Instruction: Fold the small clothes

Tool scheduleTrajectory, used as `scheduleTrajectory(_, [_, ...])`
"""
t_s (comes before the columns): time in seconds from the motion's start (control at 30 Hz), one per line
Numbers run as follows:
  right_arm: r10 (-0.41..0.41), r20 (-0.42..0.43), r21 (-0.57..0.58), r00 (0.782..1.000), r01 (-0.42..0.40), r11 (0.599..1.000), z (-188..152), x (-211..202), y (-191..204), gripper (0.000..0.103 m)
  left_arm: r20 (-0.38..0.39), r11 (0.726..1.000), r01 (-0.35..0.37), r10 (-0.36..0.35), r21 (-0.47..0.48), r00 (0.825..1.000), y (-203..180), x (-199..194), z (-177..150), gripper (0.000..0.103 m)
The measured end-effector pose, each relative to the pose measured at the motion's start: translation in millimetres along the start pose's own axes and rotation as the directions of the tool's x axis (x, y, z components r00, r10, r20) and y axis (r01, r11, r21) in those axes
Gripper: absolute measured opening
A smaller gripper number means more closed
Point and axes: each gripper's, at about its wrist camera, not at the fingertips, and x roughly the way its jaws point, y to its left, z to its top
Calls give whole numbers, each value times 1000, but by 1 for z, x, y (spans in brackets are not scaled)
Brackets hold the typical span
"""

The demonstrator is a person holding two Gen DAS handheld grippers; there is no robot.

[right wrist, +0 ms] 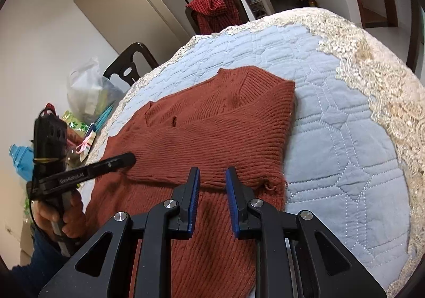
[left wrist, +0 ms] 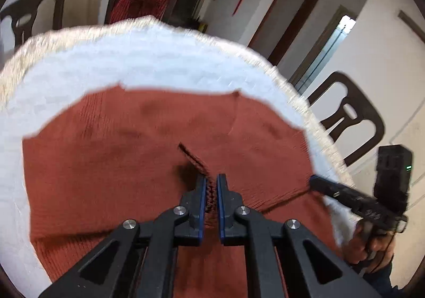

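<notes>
A rust-red knit sweater point(right wrist: 212, 133) lies partly folded on the light blue quilted table cover point(right wrist: 345, 138); it also shows in the left wrist view point(left wrist: 119, 165). My left gripper point(left wrist: 211, 186) is shut on a ridge of the sweater's knit edge point(left wrist: 209, 191) near the garment's middle. It shows from the side in the right wrist view point(right wrist: 127, 158), its tip on the sweater's left part. My right gripper point(right wrist: 212, 178) is open over the sweater's folded near edge, with cloth between the pads but not pinched. In the left wrist view the right gripper point(left wrist: 316, 181) touches the sweater's right edge.
The cover has a cream lace border point(right wrist: 372, 80). Dark chairs point(left wrist: 350, 117) stand around the table; one holds a red checked garment point(right wrist: 215, 11). A plastic bag point(right wrist: 85, 88), a blue bottle point(right wrist: 21, 162) and small clutter lie at the left of the table.
</notes>
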Motion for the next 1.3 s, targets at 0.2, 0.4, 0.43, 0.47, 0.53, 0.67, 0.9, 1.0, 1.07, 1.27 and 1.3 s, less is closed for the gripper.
scheduleTrajectory(0.2, [-22, 12, 7, 1000, 22, 1000, 5, -1, -4, 21, 56, 1000, 2, -3, 20, 998, 2, -7, 7, 8])
scheduleTrajectory(0.4, [-38, -4, 11, 999, 38, 999, 1, 2, -7, 21, -38, 996, -50, 47, -80, 998, 34, 15, -6, 14])
scheduleTrajectory(0.43, [-40, -2, 9, 999, 40, 999, 2, 2, -7, 21, -39, 995, -49, 46, -88, 998, 34, 13, -3, 20])
scheduleTrajectory(0.47, [-43, -1, 8, 999, 43, 999, 3, 2, -6, 21, -31, 995, -49, 47, -89, 998, 35, 11, -2, 39])
scheduleTrajectory(0.53, [-43, -1, 9, 999, 43, 999, 4, 4, -6, 21, -19, 996, -57, 56, -76, 998, 32, 10, 1, 50])
scheduleTrajectory(0.67, [-40, 2, 1, 999, 40, 999, 6, 5, -2, 21, -34, 997, -80, 79, -20, 996, 21, 21, 7, 41])
scheduleTrajectory(0.9, [-55, 32, -16, 998, 55, 998, 21, 4, 1, 20, 44, 994, -82, 79, 78, 996, 2, 15, 13, 5])
scheduleTrajectory(1.0, [-70, 46, -8, 996, 70, 998, 28, 7, -3, 20, 78, 993, -92, 86, 71, 993, 6, 9, 20, 5])
scheduleTrajectory(1.07, [-95, 47, 1, 994, 95, 996, 32, 13, -8, 20, 32, 989, -136, 135, 55, 990, 17, 22, 21, 6])
scheduleTrajectory(1.27, [-124, 31, 25, 992, 123, 992, 33, 17, -16, 20, 9, 988, -155, 155, 25, 988, 24, 15, 11, 13])
scheduleTrajectory(1.3, [-128, 38, 12, 991, 128, 992, 32, 14, -13, 20, 26, 988, -154, 154, 30, 988, 22, 9, 9, 16])
